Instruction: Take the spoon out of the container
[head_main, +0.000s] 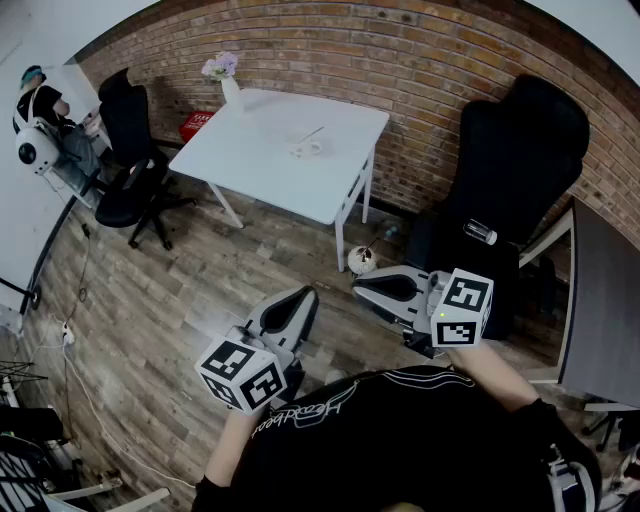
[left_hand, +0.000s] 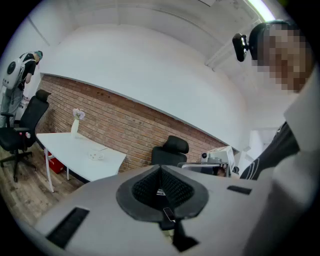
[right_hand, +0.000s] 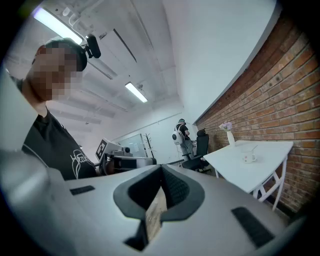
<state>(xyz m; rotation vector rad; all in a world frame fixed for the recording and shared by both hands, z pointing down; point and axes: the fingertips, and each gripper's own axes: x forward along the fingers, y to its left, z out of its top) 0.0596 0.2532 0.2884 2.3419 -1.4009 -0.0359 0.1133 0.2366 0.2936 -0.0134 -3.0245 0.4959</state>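
A small white cup (head_main: 307, 149) with a spoon (head_main: 313, 133) leaning in it stands on the white table (head_main: 250, 160) across the room, far from both grippers. The cup also shows small in the left gripper view (left_hand: 96, 155) and the right gripper view (right_hand: 248, 158). My left gripper (head_main: 300, 298) and right gripper (head_main: 362, 285) are held close to the person's body, over the wooden floor. Both are shut with nothing between the jaws, as seen in the left gripper (left_hand: 160, 169) and right gripper (right_hand: 161, 167) views.
A white vase with flowers (head_main: 229, 85) stands at the table's far corner. Black office chairs stand left (head_main: 135, 185) and right (head_main: 510, 170) of the table. A grey desk (head_main: 605, 300) is at the right edge. A person with a backpack (head_main: 40, 125) stands far left.
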